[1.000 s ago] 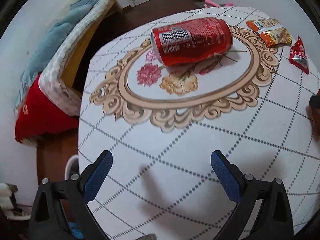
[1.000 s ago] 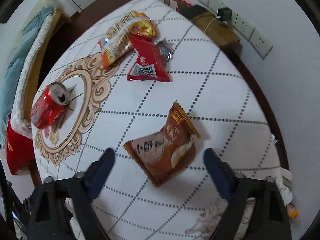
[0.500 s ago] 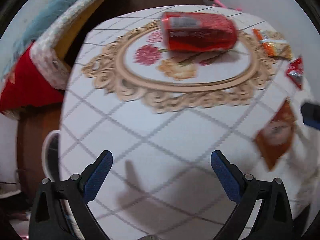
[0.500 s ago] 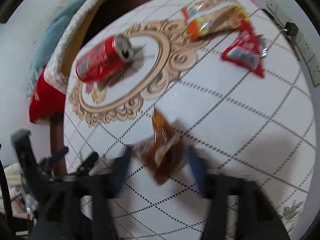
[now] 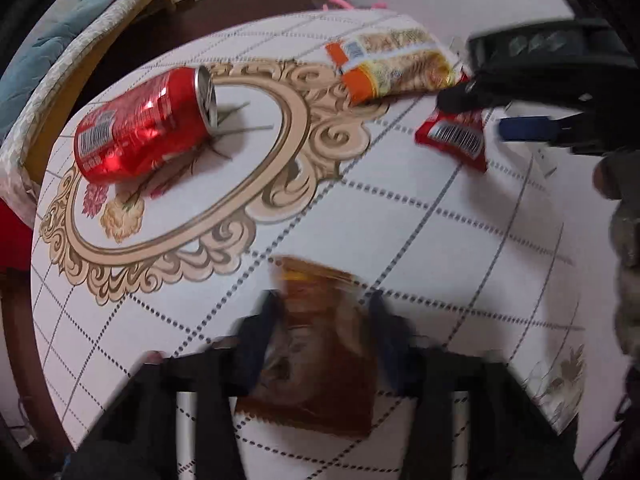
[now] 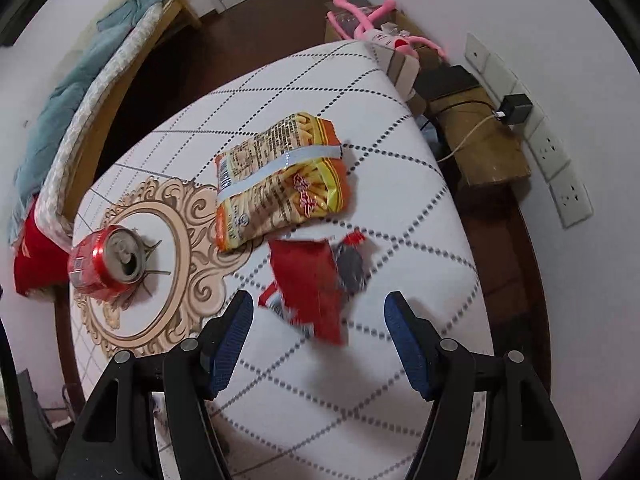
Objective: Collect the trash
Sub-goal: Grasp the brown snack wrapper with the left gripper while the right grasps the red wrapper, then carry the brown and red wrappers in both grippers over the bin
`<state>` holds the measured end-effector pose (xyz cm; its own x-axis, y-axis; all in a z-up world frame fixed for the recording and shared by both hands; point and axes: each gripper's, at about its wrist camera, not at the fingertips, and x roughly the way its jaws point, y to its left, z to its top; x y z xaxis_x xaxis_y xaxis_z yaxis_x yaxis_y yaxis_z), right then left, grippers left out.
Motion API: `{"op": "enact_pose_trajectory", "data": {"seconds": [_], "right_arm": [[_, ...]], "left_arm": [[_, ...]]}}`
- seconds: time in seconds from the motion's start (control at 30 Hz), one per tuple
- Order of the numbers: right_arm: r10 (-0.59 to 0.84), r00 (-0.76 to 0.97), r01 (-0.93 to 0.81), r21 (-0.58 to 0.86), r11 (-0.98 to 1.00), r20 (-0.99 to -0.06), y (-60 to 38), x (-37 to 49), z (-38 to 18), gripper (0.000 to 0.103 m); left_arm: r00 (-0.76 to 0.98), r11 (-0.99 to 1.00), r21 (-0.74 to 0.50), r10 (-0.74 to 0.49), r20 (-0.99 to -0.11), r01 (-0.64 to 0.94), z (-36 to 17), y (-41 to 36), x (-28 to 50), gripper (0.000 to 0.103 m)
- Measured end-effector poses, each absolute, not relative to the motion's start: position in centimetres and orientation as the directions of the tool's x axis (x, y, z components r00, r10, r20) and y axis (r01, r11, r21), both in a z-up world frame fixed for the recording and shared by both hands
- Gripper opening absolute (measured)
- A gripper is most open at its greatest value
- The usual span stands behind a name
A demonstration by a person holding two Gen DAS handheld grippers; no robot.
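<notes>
A brown snack wrapper [image 5: 320, 360] lies near the front of the round white table [image 5: 400, 240], and my left gripper [image 5: 324, 312] is shut on it, a finger pressing each side. Further back lie a dented red can [image 5: 144, 124] on its side, a yellow-orange snack bag [image 5: 396, 64] and a torn red wrapper [image 5: 456, 140]. In the right wrist view my right gripper [image 6: 320, 320] stands open just above that red wrapper [image 6: 312, 284], whose near end lies between the blue pads without touching them. The can [image 6: 104, 260] and the snack bag [image 6: 280, 184] lie beyond.
A bed with a blue blanket [image 6: 60, 100] runs along the left of the table. Behind the table are a pink toy [image 6: 372, 20], a cardboard box [image 6: 480, 140] and wall sockets [image 6: 560, 160] with a charger. A person's hand [image 5: 624, 220] shows at the right edge.
My left gripper swung right across the table onto the brown wrapper and closed on it. My right gripper left the brown wrapper and now hangs over the red wrapper.
</notes>
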<state>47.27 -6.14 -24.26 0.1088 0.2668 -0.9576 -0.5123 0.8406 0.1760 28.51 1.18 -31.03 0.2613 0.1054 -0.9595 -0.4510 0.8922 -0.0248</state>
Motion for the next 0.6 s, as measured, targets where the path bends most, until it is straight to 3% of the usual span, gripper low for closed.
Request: {"op": "enact_pose_trajectory", "data": {"seconds": [0.03,0.13,0.23,0.6], "right_arm": [[0.268,0.113,-0.517,0.174,0.838,-0.957,-5.7,47.3,-24.6,0.064],[0.278,0.113,-0.528,0.179,0.830,-0.954,-4.9,47.6,-25.2,0.036],[0.301,0.116,-0.535,0.196,0.822,-0.946,-5.0,47.0,-25.4,0.016],[0.396,0.096,-0.640,0.248,0.727,-0.913,-4.8,37.2,-21.7,0.014]], "left_arm": [[0.257,0.888,-0.014,0.118,-0.959,-0.460,-30.9,1.4,28.5,0.028],[0.262,0.875,0.001,0.145,-0.954,-0.484,-30.5,2.1,27.7,0.026],[0.259,0.861,0.030,0.186,-0.948,-0.508,-30.1,3.4,26.7,0.025],[0.276,0.774,0.064,0.300,-0.913,-0.630,-25.0,8.6,18.6,0.025]]}}
